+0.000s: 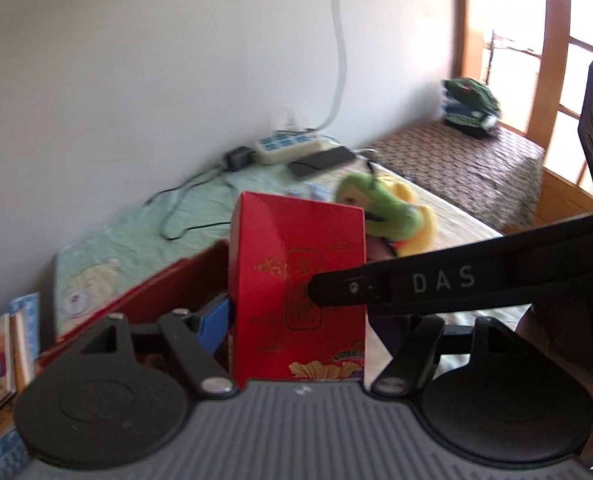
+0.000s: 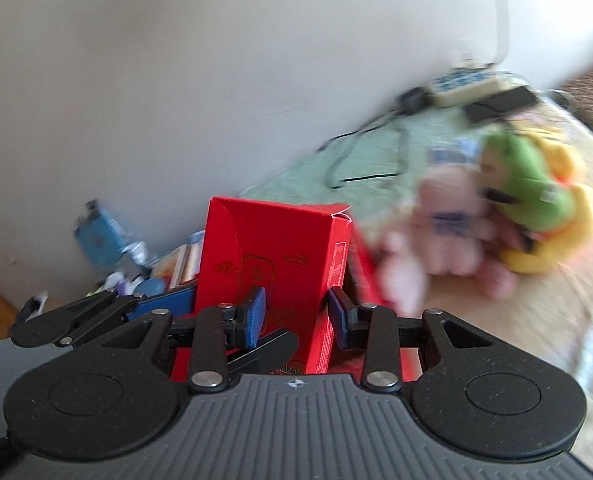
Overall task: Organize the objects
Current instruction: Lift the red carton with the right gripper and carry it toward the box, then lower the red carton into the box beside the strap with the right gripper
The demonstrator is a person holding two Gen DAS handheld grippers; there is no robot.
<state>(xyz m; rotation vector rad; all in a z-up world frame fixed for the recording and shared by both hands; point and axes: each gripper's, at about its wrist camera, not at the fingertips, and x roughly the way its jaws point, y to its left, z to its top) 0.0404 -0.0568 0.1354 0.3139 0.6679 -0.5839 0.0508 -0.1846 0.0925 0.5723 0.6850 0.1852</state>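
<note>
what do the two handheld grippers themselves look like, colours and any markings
Both match: a grey ribbed body, two round black discs and black linkage arms with silver pivot screws. The right gripper has blue pads on black fingers, with a small cross mark at the centre of the grey body. Across the left gripper view reaches a long black finger lettered DAS. No cables or sleeves are visible.

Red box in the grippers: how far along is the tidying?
Done: nothing looks clearly sorted yet. In hand: the red box, its top open, is gripped by the left gripper across its sides and by the right gripper near one corner. Left: the green and yellow plush and the pink plush lie loose on the bed.
</note>
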